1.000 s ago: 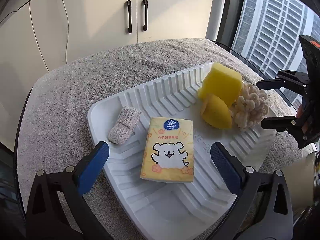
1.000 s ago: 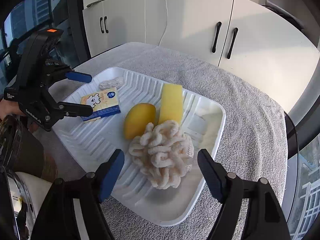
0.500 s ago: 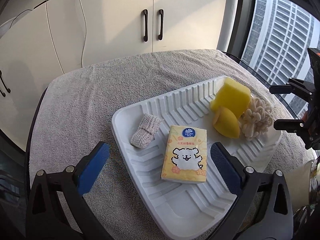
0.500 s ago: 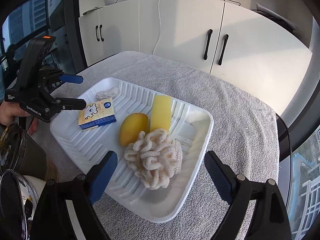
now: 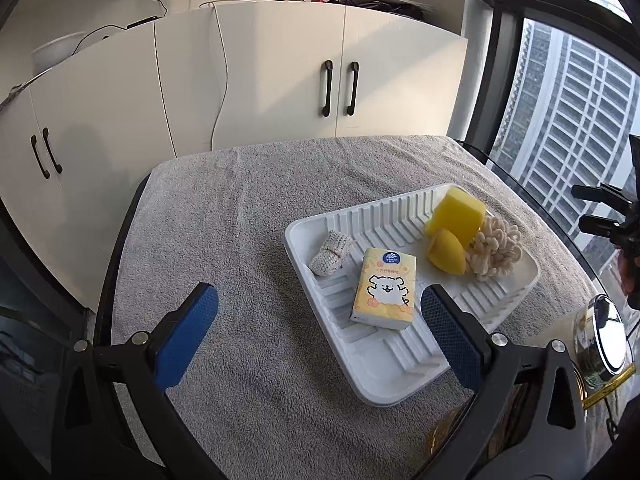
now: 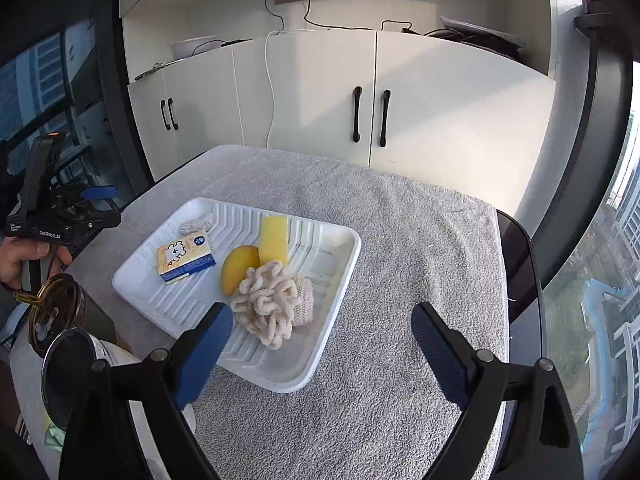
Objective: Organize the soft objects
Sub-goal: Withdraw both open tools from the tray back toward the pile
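A white ridged tray (image 5: 400, 376) (image 6: 320, 344) lies on a grey towel. It holds a tissue pack (image 5: 385, 289) (image 6: 186, 256), a small knitted piece (image 5: 331, 258) (image 6: 196, 222), a yellow sponge (image 5: 456, 216) (image 6: 273, 240), a yellow mango-shaped toy (image 5: 446, 256) (image 6: 239, 267) and a cream loopy scrubber (image 5: 494, 250) (image 6: 268, 304). My left gripper (image 5: 318, 340) is open and empty, held back above the towel left of the tray. My right gripper (image 6: 322, 348) is open and empty, above the tray's near edge.
White cabinets (image 5: 280, 80) stand behind the table. A window (image 5: 580, 120) is on the right. A metal pot with lid (image 6: 72, 364) and a dark jar (image 6: 56, 308) sit at the table's near left. The towel (image 5: 240, 220) has bare room beside the tray.
Both grippers have pulled back and up from the tray, so the tray looks smaller and farther. The objects in the tray have not moved. Both grippers stay open.
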A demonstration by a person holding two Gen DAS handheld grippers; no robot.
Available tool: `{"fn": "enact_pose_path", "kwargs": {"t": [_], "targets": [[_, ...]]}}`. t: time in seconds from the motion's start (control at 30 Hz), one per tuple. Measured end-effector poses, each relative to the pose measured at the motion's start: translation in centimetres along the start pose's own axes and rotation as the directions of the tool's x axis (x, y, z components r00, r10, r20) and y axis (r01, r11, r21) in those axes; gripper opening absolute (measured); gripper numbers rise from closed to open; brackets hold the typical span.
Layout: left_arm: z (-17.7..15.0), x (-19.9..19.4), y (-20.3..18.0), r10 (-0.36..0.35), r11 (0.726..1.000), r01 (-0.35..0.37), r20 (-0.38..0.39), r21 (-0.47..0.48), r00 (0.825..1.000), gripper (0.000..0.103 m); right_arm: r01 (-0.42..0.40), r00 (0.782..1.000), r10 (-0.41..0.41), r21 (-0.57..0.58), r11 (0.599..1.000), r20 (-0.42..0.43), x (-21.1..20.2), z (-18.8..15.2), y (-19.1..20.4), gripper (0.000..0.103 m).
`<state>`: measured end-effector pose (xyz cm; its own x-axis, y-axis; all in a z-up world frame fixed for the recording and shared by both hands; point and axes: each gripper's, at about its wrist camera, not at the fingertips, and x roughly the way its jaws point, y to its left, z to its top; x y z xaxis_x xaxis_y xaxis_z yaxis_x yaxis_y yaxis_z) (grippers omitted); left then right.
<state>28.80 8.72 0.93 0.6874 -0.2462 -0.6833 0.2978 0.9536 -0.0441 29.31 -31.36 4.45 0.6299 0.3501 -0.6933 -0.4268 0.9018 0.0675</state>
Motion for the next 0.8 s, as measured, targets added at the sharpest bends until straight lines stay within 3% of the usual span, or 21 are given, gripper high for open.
{"fn": "enact_pose_path", "kwargs": {"t": [0.3,0.8], "targets": [[-4.3,-6.9,-1.5,0.001,1.0,-0.001,0.037,0.003,0.999,0.103,-0.017,0.998,0.014,0.052,0.998,0.059,-6.4,-4.6,2.3,0.098],[-12.5,-11.7,-4.6,-0.048,0.999,0.048,0.004,-0.012,0.999,0.103,-0.059,0.998,0.056,0.119,0.991,0.025,-10.2,-12.7,7.9,0.098]]}}
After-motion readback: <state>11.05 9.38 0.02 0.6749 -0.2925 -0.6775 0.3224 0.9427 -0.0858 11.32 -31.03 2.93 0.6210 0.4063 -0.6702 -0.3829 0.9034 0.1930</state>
